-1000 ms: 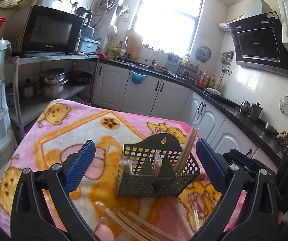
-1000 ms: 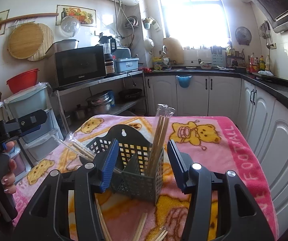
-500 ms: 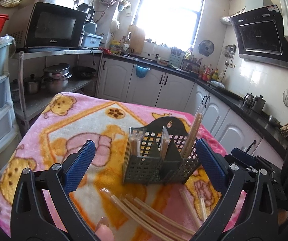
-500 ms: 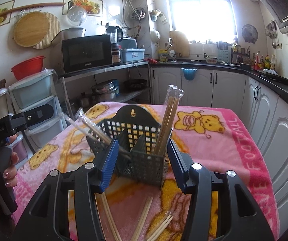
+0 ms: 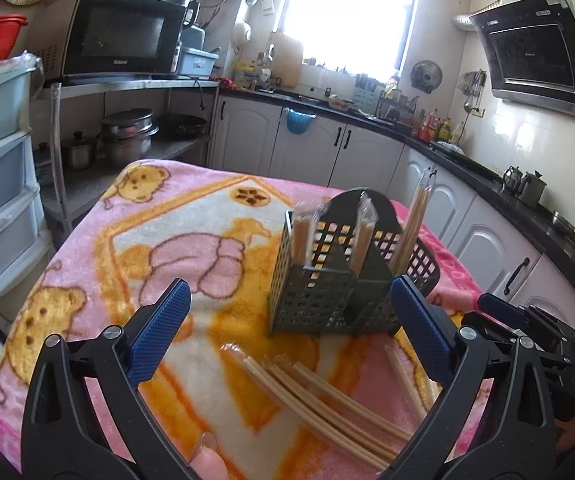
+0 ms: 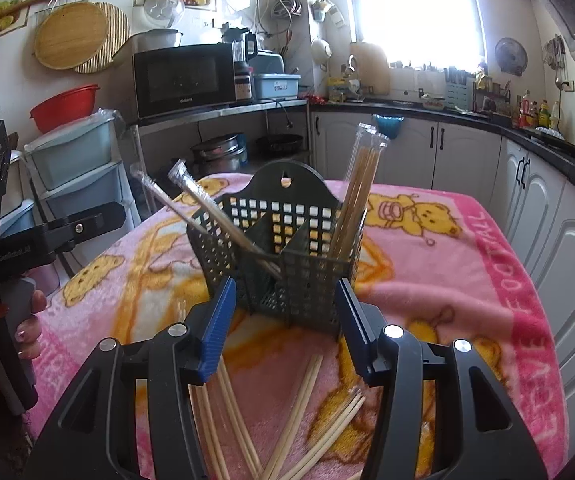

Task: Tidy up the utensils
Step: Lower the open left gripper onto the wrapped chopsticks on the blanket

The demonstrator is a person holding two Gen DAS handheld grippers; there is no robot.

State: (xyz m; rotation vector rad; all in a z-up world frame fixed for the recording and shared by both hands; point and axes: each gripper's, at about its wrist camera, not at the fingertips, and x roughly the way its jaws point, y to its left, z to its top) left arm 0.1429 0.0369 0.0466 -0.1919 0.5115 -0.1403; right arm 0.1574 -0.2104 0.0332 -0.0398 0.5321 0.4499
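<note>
Pink blanket [image 5: 191,216] with yellow bears and orange bands; dark grey-green lattice caddy [image 6: 287,248]; pale tan chopsticks [image 5: 327,400]; blue ribbed fingers [image 6: 217,330] on black frames.

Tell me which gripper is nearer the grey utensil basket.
Right. The right gripper has its open fingers flanking the grey utensil basket at its base. The left gripper is open too, with the basket ahead, near its right finger.

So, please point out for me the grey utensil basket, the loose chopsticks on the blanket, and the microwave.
grey utensil basket [image 6: 299,280]: right wrist view, on its front lattice wall.
loose chopsticks [image 5: 327,400]: left wrist view, on the middle of the bundle.
microwave [image 5: 119,38]: left wrist view, on its dark door.
</note>
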